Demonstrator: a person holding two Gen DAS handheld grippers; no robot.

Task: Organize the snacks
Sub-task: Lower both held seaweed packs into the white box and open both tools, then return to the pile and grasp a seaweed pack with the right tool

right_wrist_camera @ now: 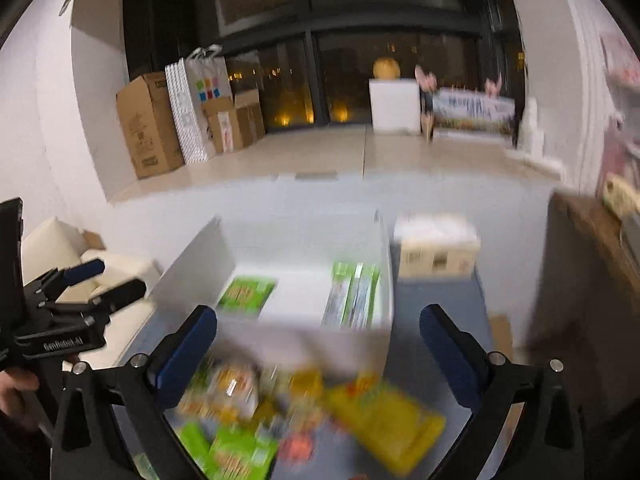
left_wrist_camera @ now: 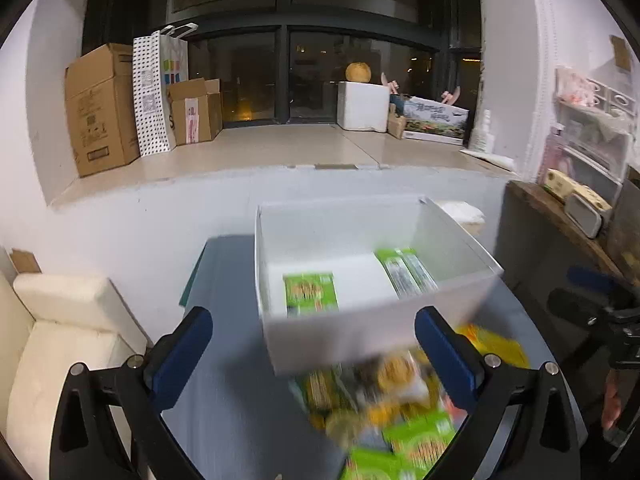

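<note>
A: Nearest the lens in the left wrist view are the left gripper's [left_wrist_camera: 312, 344] two blue-padded fingers [left_wrist_camera: 182, 354], spread wide with nothing between them. The right gripper [right_wrist_camera: 318, 344] looks the same in its own view: jaws fully apart, holding nothing.

B: And the snacks?

A: A loose pile of snack packets [left_wrist_camera: 384, 408] lies on the blue-grey tabletop [left_wrist_camera: 232, 420], just in front of a white open box [left_wrist_camera: 372, 332]. Green packets and a yellow bag [right_wrist_camera: 384, 420] show, though it is all blurred. Inside the box, one green packet [left_wrist_camera: 310, 294] lies flat on the left of the floor, and a long green pack [left_wrist_camera: 406, 272] leans along the right wall.

B: What is around the table?

A: Beyond it runs a pale low wall, then a raised tiled ledge [left_wrist_camera: 280, 148] under big dark windows [left_wrist_camera: 280, 40]. On the ledge stand cardboard boxes [left_wrist_camera: 100, 108] and a spotted paper bag [left_wrist_camera: 154, 96] at the left; at the right, a white foam box [left_wrist_camera: 362, 106] with a round yellowish fruit [left_wrist_camera: 359, 72] on top.

B: Anything beside it?

A: A cream cushioned seat [left_wrist_camera: 60, 320] on the left, a dark wooden shelf [left_wrist_camera: 560, 216] on the right, and a small carton [right_wrist_camera: 438, 248] behind the box's right corner.
</note>
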